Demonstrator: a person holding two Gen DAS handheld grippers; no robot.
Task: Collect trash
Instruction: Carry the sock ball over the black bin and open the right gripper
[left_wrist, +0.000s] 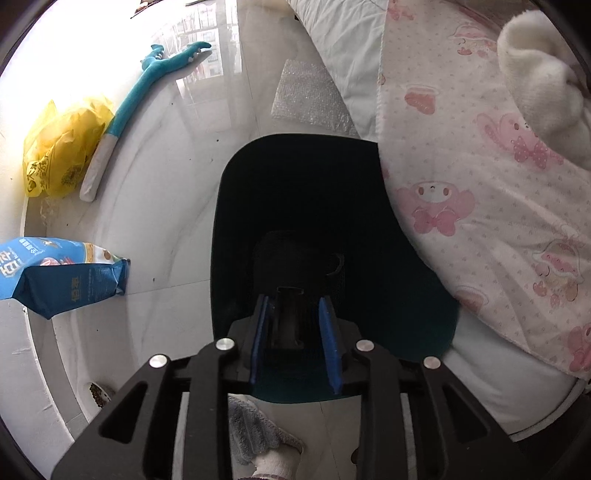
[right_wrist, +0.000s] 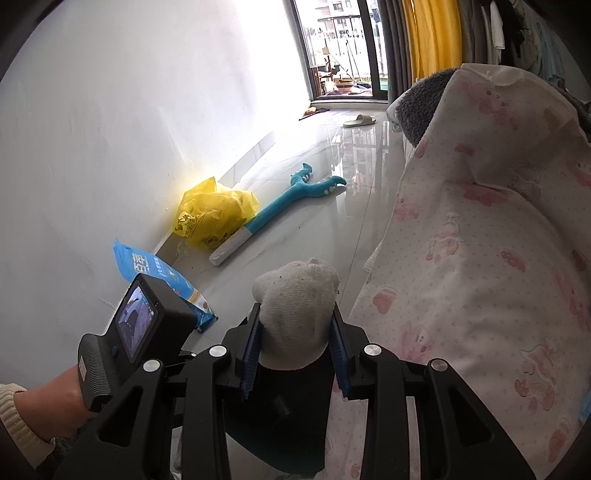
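Fingers of the left gripper (left_wrist: 293, 314) point almost straight down in the left wrist view, their blue pads a little apart with nothing visibly pinched between them; below them lies the dark opening of a black trash bin (left_wrist: 314, 206) on the pale tiled floor (left_wrist: 166, 221). Left of the bin, by the wall, lie a blue snack bag (left_wrist: 62, 273), a yellow plastic bag (left_wrist: 61, 151) and a long teal plush toy (left_wrist: 147, 85). Beyond the bin lies a sheet of bubble wrap (left_wrist: 306, 96). Right of the bin, a pink-printed quilt (left_wrist: 480, 184) hangs over the bed edge, touching the bin's rim.

Right wrist view: the right gripper (right_wrist: 295, 332) pinches a dirty white sock (right_wrist: 299, 314) between its blue pads, the sock bulging above them. Just left of the sock, a hand (right_wrist: 48, 406) holds the left gripper's handle (right_wrist: 122, 354). The yellow plastic bag (right_wrist: 214, 218), blue snack bag (right_wrist: 155, 273) and teal plush toy (right_wrist: 288, 199) lie beyond the sock along the white wall (right_wrist: 129, 110); the quilt (right_wrist: 480, 258) rises to its right.
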